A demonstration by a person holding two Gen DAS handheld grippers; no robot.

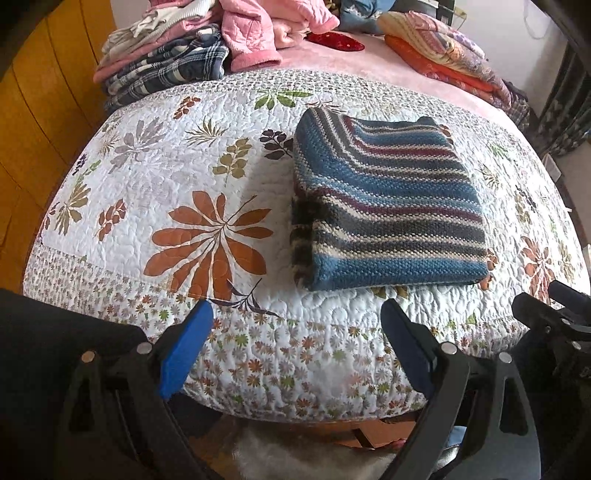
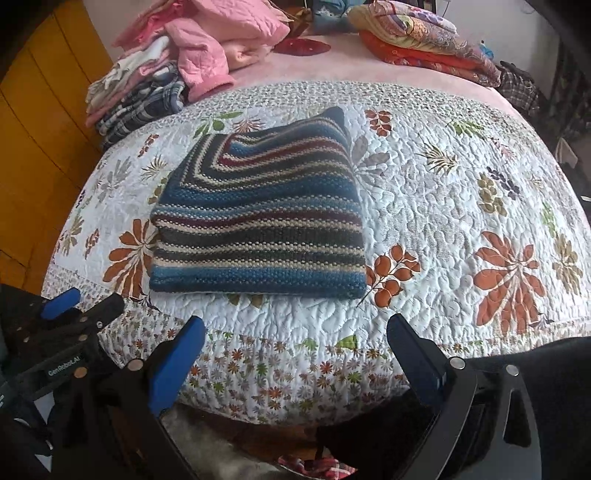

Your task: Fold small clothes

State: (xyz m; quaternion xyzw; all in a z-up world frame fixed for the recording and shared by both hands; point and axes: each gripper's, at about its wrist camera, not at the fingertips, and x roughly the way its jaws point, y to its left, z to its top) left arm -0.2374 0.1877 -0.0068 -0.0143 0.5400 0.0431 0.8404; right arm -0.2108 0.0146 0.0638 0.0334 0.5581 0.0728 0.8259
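Note:
A striped knit sweater (image 1: 388,203) in blue, maroon, grey and cream lies folded into a compact rectangle on the floral quilt (image 1: 177,184). The right wrist view shows the same sweater (image 2: 258,221) left of centre on the quilt (image 2: 443,221). My left gripper (image 1: 297,317) hangs open over the quilt's near edge, short of the sweater, with nothing between its blue pads. My right gripper (image 2: 295,332) is open too, just in front of the sweater's near edge and holding nothing. Each gripper shows at the edge of the other's view: the right one (image 1: 554,306), the left one (image 2: 74,302).
A stack of folded clothes, plaid and pink (image 1: 162,62), sits at the far left beside a pink jacket (image 1: 258,33). Folded patterned bedding (image 1: 443,48) lies at the far right on a pink sheet. A yellow wooden panel (image 1: 40,110) borders the left side.

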